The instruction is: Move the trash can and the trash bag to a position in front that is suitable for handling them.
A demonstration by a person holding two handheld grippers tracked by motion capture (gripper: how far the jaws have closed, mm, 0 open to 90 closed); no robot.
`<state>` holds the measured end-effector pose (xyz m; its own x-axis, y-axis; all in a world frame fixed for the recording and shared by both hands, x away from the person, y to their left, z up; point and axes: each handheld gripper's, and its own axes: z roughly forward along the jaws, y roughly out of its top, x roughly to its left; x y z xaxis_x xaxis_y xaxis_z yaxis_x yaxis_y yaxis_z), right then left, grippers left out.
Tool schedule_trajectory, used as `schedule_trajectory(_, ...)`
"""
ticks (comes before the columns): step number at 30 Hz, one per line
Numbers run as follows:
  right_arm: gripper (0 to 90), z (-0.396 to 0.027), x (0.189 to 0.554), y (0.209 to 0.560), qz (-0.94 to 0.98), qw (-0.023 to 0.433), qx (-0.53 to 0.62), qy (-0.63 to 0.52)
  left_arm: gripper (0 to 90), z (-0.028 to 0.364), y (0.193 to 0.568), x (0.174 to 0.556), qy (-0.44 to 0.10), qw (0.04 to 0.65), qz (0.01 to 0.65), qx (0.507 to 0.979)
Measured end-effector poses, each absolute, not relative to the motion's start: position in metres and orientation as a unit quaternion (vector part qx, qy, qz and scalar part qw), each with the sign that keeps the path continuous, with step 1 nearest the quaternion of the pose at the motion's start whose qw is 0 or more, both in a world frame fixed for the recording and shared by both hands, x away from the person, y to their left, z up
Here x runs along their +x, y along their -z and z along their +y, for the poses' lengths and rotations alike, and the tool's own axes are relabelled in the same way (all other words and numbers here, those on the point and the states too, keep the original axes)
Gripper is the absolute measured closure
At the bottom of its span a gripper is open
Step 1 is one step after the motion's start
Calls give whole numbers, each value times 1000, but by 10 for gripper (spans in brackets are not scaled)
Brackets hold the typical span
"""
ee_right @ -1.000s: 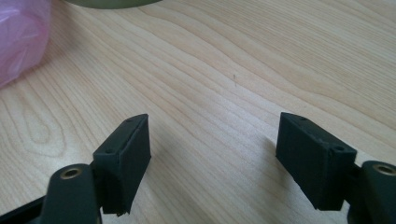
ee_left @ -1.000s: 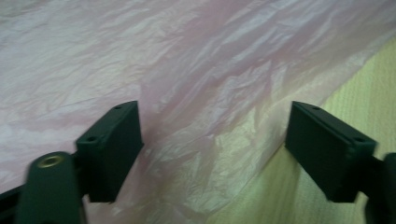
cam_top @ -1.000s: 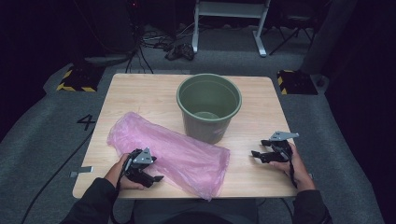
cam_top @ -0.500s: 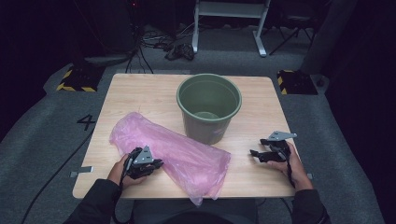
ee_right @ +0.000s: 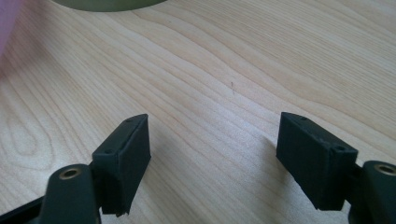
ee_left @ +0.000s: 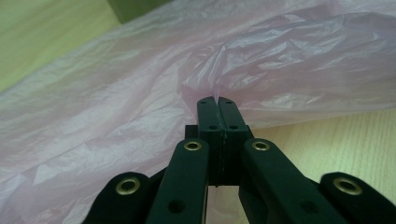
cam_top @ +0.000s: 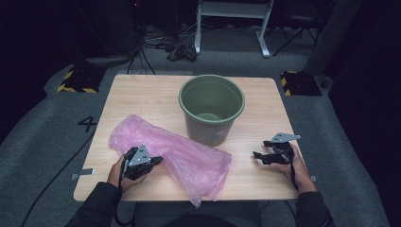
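My left tongs [cam_top: 152,162]: they had just been closing and were now shut on a thin fold of the pink plastic bag [cam_top: 184,156]; in the left gripper view the tongs [ee_left: 217,103] met tightly, with a ridge of the film pinched up between the two pads.

My left hand [cam_top: 124,171]: it rested at the near left part of the desk [cam_top: 142,99], beside the near edge of the bag.

My right tongs [cam_top: 257,155]: they stood wide open and held nothing; in the right gripper view the tongs [ee_right: 212,140] had only bare wood between the two pads.

My right hand [cam_top: 294,163]: it lay at the near right corner of the desk, well apart from the bag.

Pink plastic bag: it lay flat and wrinkled across the near half of the desk, slanting from the left middle to the near edge, where one corner hung a little over the edge.

Green bucket [cam_top: 211,108]: it stood upright in the middle of the desk, behind the bag; the bag touched, or almost touched, its base, I could not tell which.

Floor [cam_top: 52,118]: grey carpet, with a painted number at the left of the desk.
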<state>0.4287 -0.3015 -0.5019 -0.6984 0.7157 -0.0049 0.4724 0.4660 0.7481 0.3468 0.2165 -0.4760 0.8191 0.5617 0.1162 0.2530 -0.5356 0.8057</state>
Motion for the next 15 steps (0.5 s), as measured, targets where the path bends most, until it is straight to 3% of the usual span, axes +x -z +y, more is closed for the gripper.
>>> schedule_trajectory(15,261,-302,429,502,841,161,353,-377,900,239,447,338,-236,477,264,804)
